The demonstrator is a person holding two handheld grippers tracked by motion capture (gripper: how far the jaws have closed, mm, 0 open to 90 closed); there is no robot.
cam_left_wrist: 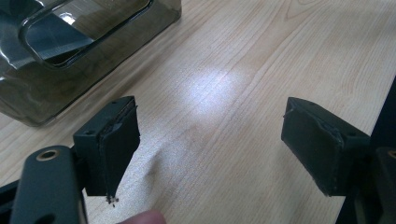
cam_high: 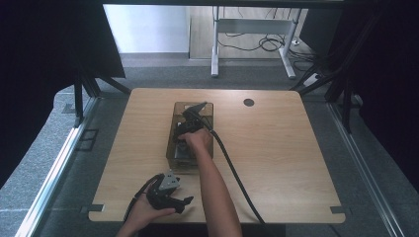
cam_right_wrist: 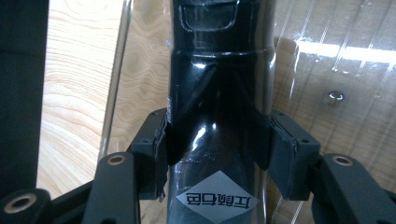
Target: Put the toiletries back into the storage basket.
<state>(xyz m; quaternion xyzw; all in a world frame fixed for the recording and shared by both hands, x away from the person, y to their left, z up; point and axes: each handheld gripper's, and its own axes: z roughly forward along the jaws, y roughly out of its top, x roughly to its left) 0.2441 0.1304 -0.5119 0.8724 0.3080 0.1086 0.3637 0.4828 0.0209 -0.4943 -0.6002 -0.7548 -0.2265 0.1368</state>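
A glossy black bottle [cam_right_wrist: 219, 84] with a white diamond label lies inside a clear smoky plastic bin [cam_high: 171, 140]. My right gripper [cam_right_wrist: 215, 140] is shut on the bottle, one pad pressed on each side of its body. In the high view my right gripper [cam_high: 189, 129] reaches down into the bin from the person's right hand. My left gripper [cam_high: 184, 200] rests in the left hand near the table's front edge. Its jaws stand wide open over bare wood in the left gripper view [cam_left_wrist: 210, 149], with nothing between them. The bin's corner [cam_left_wrist: 70, 70] lies ahead to the left.
The wooden table [cam_high: 276, 148] has a round dark cable hole [cam_high: 248, 102] at the back right. The right gripper's black cable [cam_high: 237, 177] trails across the table toward the front edge. Beyond the table stands a white desk frame [cam_high: 252, 29].
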